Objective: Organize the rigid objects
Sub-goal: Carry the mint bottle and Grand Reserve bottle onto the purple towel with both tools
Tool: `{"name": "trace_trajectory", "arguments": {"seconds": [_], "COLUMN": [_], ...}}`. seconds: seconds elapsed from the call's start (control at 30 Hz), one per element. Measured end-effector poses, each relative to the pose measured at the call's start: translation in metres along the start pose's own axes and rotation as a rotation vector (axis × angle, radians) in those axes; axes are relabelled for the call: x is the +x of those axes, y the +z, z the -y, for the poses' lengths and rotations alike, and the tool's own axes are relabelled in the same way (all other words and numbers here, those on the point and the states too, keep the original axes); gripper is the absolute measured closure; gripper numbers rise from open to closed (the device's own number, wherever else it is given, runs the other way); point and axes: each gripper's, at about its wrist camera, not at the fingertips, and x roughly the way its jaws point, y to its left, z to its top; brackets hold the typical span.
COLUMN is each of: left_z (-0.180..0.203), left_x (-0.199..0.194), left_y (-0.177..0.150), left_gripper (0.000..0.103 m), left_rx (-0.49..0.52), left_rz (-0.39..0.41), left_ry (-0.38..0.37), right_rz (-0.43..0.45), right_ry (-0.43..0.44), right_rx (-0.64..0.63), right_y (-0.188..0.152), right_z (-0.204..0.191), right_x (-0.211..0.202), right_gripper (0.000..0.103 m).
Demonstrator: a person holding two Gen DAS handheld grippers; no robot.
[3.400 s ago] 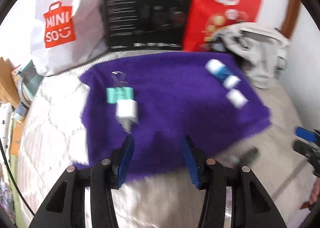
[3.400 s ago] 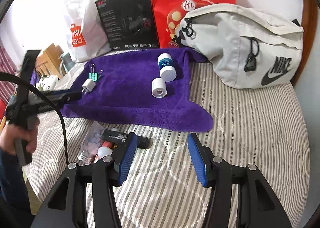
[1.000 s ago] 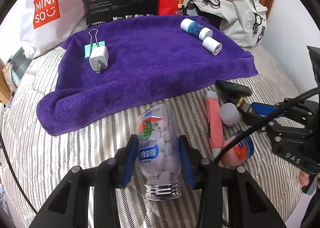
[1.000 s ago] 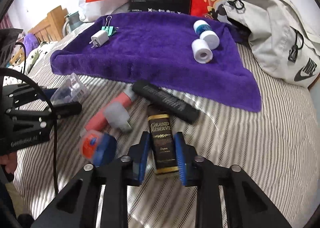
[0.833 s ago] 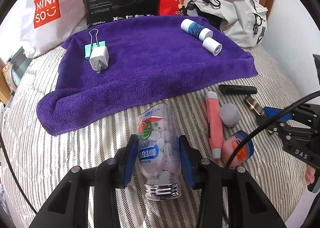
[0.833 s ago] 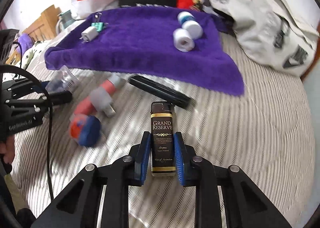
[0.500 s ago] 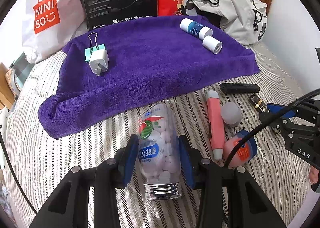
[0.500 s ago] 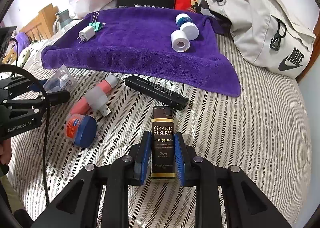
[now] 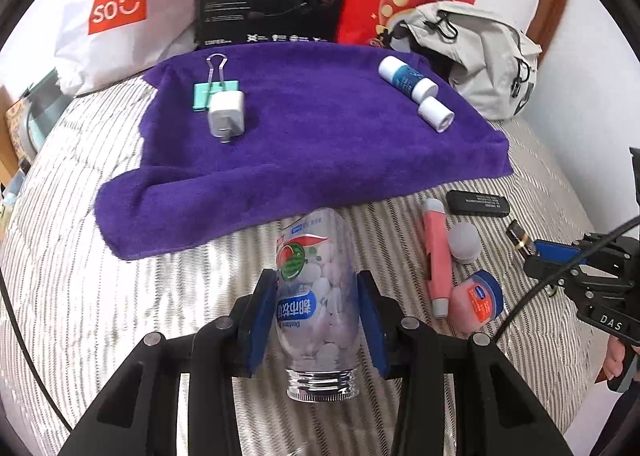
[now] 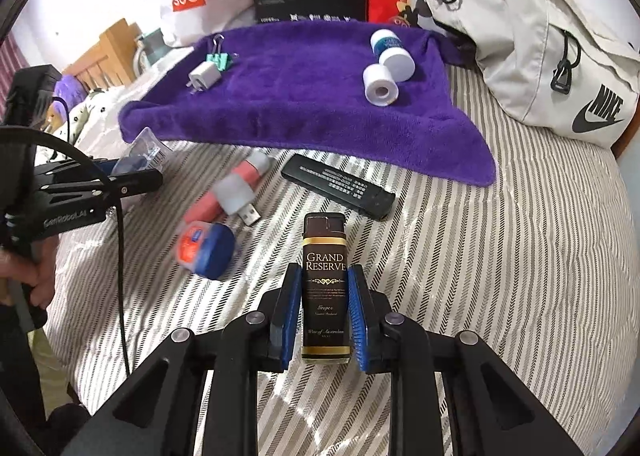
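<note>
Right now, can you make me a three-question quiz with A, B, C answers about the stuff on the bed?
1. Where is the white charger plug?
A. on the purple towel
B. inside the grey bag
C. on the floor

2. What colour is the binder clip beside it?
A. yellow
B. teal
C. black

3. What is the right claw doing?
A. hanging open
B. shut on the dark Grand Reserve lighter
C. pinching the towel

Answers: 1 A, it lies on the towel. 2 B, its body is teal. 3 B, both pads press the lighter's sides.
</note>
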Motion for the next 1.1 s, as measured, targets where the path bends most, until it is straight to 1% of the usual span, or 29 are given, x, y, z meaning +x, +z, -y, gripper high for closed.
{"name": "trace_trajectory", "arguments": {"seconds": [0.2, 0.37, 0.53, 0.73, 0.9, 1.1], "left_z": [-0.008, -0.013, -0.023, -0.039, -0.049, -0.063], "left_x": [-0.011, -0.02, -0.023, -0.018, -0.009, 0.01], "left_y": [0.004, 0.011, 0.024, 0.047, 0.065, 0.085], "left_gripper": [0.065, 0.065, 0.065, 0.065, 0.065, 0.065], "left_rx": [-0.009, -0.007, -0.016, -0.045, -0.059, -0.085], "left_rz": [0.017, 0.037, 0.058, 0.067, 0.068, 0.057], "left_ry": [0.01, 0.016, 0.031, 0.062, 0.08, 0.108], "right_rz": [0.009, 0.02, 0.051, 0.071, 0.083, 0.077], "right_ry": [0.029, 0.051, 0.074, 0.104, 0.119, 0.109], "right_rx": [0.014, 0.001, -0.005, -0.017, -0.022, -0.03], "right_y": [0.003, 0.014, 0.035, 0.065, 0.095, 0.13], "right_z": [0.001, 0.002, 0.004, 0.007, 0.012, 0.023], "right_x": [-0.004, -0.008, -0.012, -0.006, 0.004, 0.028], "right_gripper": [0.08, 0.08, 0.08, 0.08, 0.08, 0.08]}}
